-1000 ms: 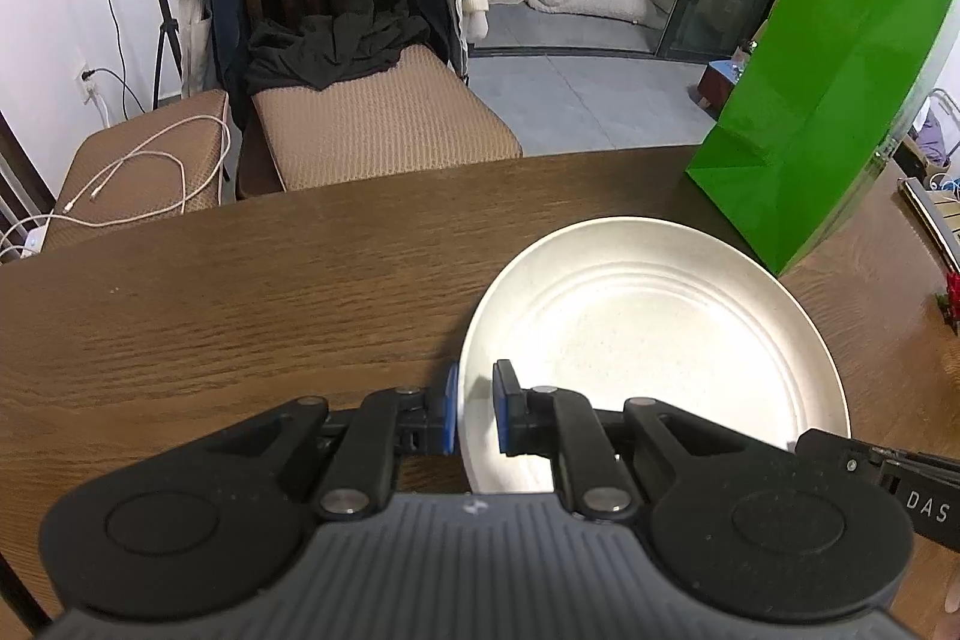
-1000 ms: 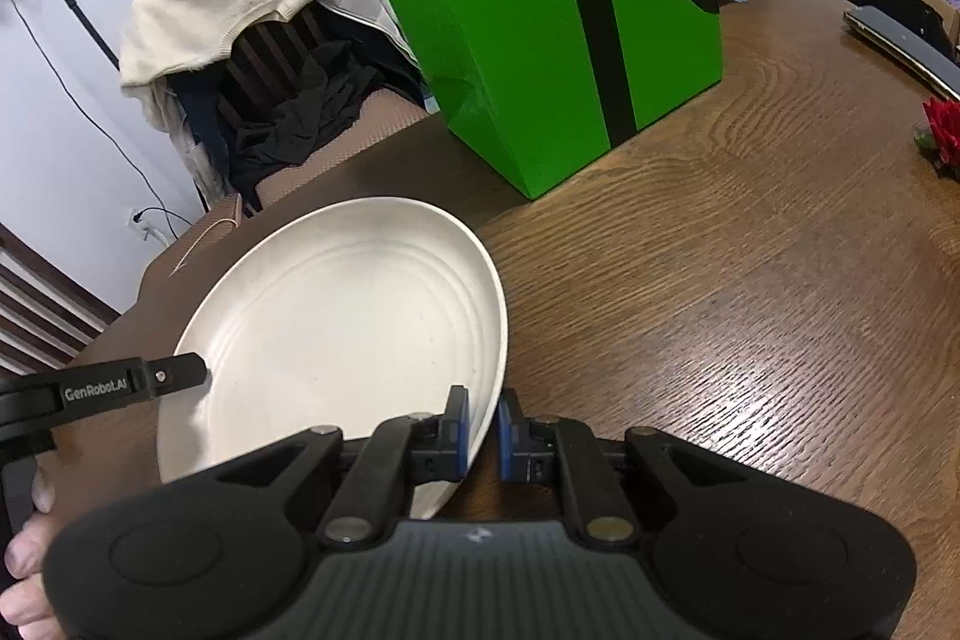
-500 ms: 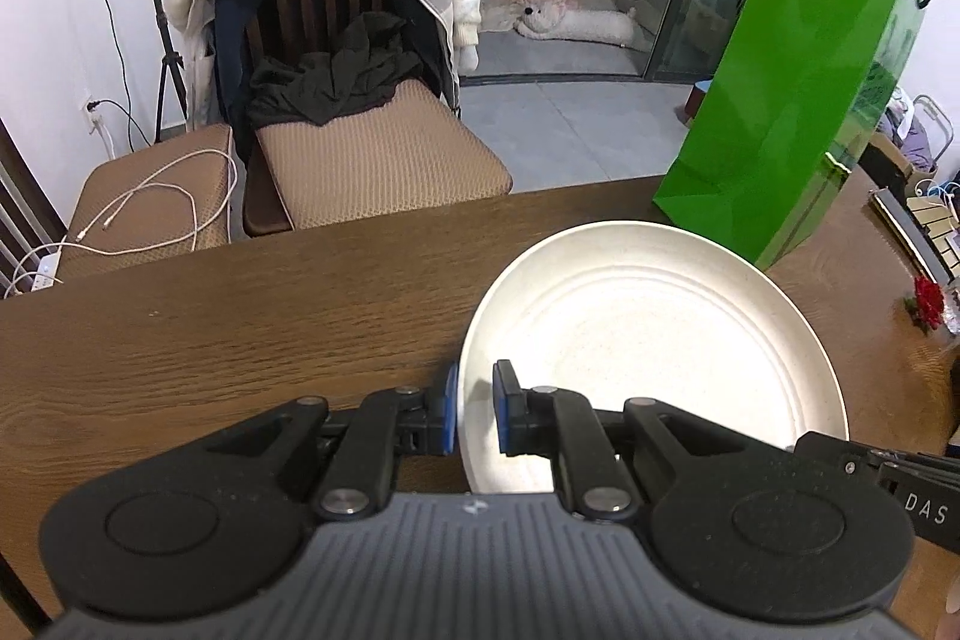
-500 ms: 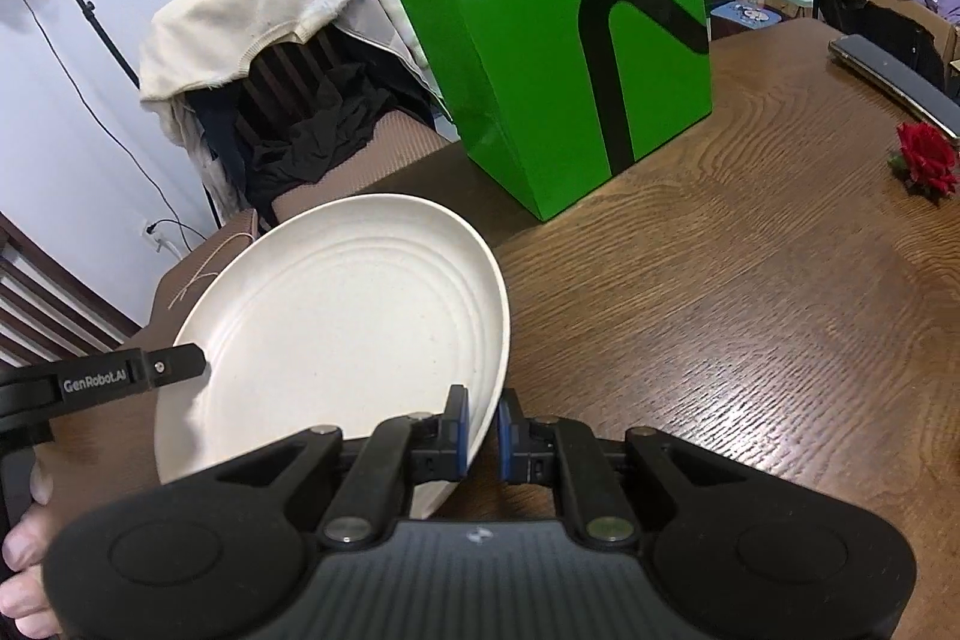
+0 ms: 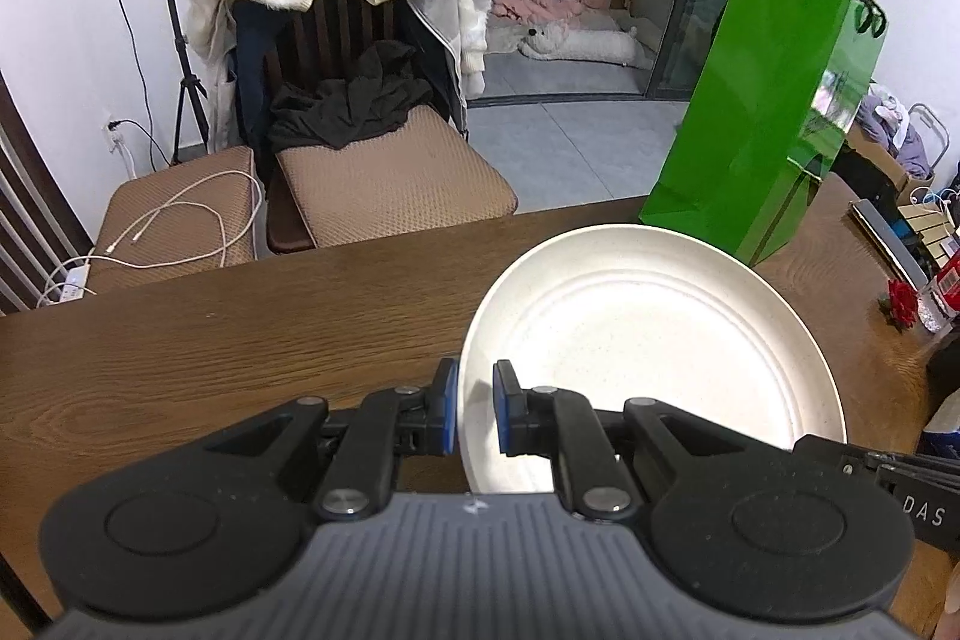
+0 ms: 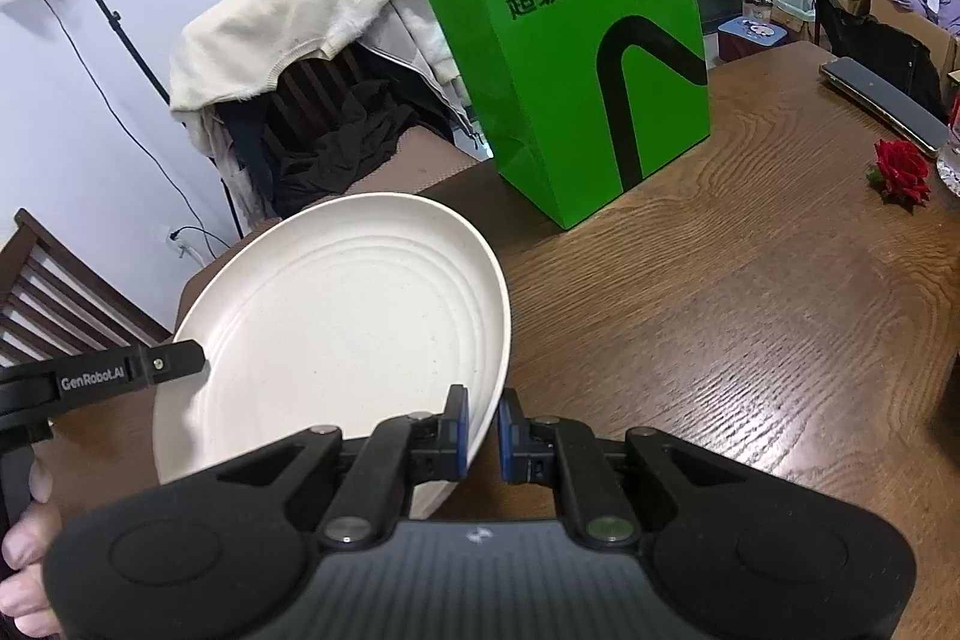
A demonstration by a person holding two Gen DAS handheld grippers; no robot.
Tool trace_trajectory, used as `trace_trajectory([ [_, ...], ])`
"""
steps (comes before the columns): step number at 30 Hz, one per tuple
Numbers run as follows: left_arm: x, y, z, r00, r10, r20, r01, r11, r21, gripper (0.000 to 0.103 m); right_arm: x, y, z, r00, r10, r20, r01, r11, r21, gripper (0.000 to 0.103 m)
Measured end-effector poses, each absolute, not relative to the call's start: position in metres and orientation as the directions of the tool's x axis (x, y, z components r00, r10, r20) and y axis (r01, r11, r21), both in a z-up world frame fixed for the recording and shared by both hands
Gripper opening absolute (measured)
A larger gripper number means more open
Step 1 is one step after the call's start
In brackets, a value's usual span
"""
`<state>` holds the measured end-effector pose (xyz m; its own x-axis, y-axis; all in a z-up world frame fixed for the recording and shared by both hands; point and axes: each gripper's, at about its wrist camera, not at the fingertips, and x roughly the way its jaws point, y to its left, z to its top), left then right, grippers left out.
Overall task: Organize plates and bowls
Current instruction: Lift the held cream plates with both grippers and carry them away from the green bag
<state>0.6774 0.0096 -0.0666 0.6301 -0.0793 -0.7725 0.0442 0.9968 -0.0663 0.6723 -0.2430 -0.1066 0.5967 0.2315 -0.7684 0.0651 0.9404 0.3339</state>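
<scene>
Cream ridged round plate [image 5: 654, 334] — rim pinched by both: left hand-held gripper [image 5: 475, 412]; right hand-held gripper [image 6: 483, 430]

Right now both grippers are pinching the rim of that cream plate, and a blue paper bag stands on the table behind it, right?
Nearly. The bag is green, not blue, as the right wrist view shows plainly. The rest holds: the left gripper and the right gripper each pinch the rim of the cream plate, and the bag stands on the wooden table behind it.
</scene>
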Motion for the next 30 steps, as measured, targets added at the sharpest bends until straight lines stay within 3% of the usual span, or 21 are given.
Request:
trace_trajectory([
  [30,0.587,0.031,-0.008,0.685,-0.057,-0.727,0.014,0.998,-0.065,0.013,0.585,-0.217,-0.044,0.620,0.263,-0.739,0.003,0.941,0.338,0.010],
])
